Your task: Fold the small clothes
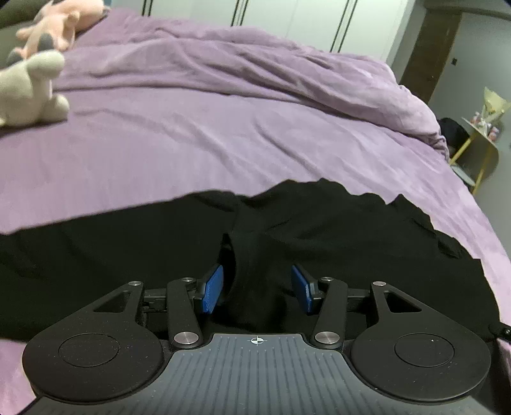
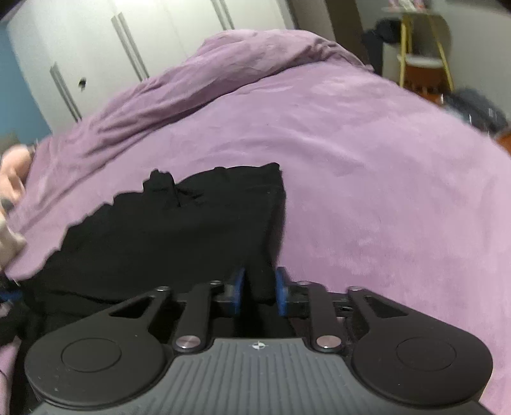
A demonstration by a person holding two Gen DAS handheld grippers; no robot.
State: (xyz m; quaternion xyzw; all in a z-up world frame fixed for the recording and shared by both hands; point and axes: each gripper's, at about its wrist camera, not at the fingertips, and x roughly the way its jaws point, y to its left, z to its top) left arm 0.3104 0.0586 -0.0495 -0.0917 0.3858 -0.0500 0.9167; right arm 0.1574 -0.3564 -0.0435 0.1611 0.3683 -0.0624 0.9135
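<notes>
A black garment (image 1: 335,230) lies spread on the purple bed, its far edge ragged. In the left wrist view my left gripper (image 1: 257,289) stands open, its blue pads (image 1: 213,289) wide apart on either side of a raised fold of the black cloth. In the right wrist view the same garment (image 2: 179,223) lies ahead and to the left. My right gripper (image 2: 259,289) has its blue pads (image 2: 281,289) close together on a strip of the garment's right edge.
A purple sheet (image 1: 223,134) covers the bed, with a bunched duvet (image 1: 287,70) at the far side. A white plush toy (image 1: 32,89) and a pink one (image 1: 60,25) lie far left. A yellow-legged side table (image 1: 479,143) stands beyond the bed's right edge. White wardrobes (image 2: 127,38) are behind.
</notes>
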